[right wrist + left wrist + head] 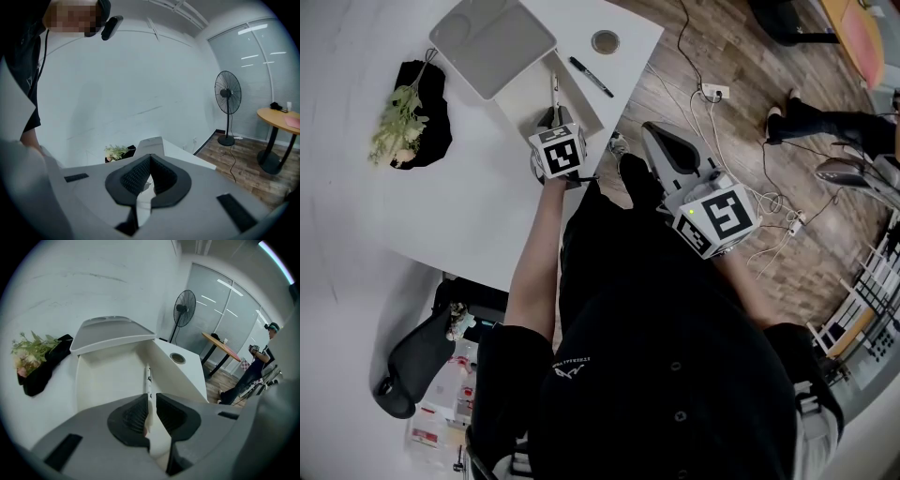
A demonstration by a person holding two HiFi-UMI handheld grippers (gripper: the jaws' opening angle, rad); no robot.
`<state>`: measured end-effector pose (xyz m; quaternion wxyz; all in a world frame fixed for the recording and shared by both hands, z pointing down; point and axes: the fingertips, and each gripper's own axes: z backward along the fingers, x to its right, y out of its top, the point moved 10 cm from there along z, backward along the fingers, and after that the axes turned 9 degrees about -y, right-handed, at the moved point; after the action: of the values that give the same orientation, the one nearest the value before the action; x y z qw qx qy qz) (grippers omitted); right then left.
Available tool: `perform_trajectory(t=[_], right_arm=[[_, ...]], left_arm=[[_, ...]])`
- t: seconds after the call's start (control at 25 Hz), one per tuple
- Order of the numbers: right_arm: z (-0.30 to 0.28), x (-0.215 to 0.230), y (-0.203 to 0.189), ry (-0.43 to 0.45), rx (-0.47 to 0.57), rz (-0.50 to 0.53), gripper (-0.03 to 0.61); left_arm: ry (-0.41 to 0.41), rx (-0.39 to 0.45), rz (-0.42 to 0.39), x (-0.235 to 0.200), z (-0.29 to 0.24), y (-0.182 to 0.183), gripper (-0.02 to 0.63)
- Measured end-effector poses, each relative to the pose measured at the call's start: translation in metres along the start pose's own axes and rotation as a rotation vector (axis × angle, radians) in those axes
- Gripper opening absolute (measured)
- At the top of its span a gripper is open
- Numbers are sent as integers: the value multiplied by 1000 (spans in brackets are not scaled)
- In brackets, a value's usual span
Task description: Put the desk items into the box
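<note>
An open white box point(523, 92) stands on the white table point(441, 206), its grey lid point(492, 39) leaning behind it. My left gripper point(551, 120) hangs over the box, shut on a white pen point(553, 92) that points into it. From the left gripper view, that pen point(148, 380) runs forward out of the left gripper point(150, 404) over the box floor point(105, 378). A black marker point(591, 77) and a round disc point(605, 41) lie on the table right of the box. My right gripper point(650, 131) is off the table over the floor, shut and empty.
Flowers on a black cloth point(408, 117) lie at the table's left. Cables and a power strip point(712, 92) run over the wooden floor. A black chair point(412, 361) stands below the table edge. A person point(825, 122) stands far right; a standing fan point(184, 310) is behind the table.
</note>
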<state>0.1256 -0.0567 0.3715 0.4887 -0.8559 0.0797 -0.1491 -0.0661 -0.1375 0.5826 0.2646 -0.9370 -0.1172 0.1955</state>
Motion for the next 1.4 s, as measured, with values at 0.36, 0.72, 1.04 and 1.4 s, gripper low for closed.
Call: perform_trajectory(t=[0.36,0.72,1.04,1.4], right_arm=[[10,-5,-4,19,11,5,-2],[18,-10,-7,47,29,9,-2],[22,-15,-7,97,49,18,-2],[22,-19,5,190,87,41,-2]], left_arm=[[13,98,-76,8,24,2,8],[-10,208,-109,22,62,7,7],[-4,303,-78,28,106,5,6],[36,470,-88,48,168,4,6]])
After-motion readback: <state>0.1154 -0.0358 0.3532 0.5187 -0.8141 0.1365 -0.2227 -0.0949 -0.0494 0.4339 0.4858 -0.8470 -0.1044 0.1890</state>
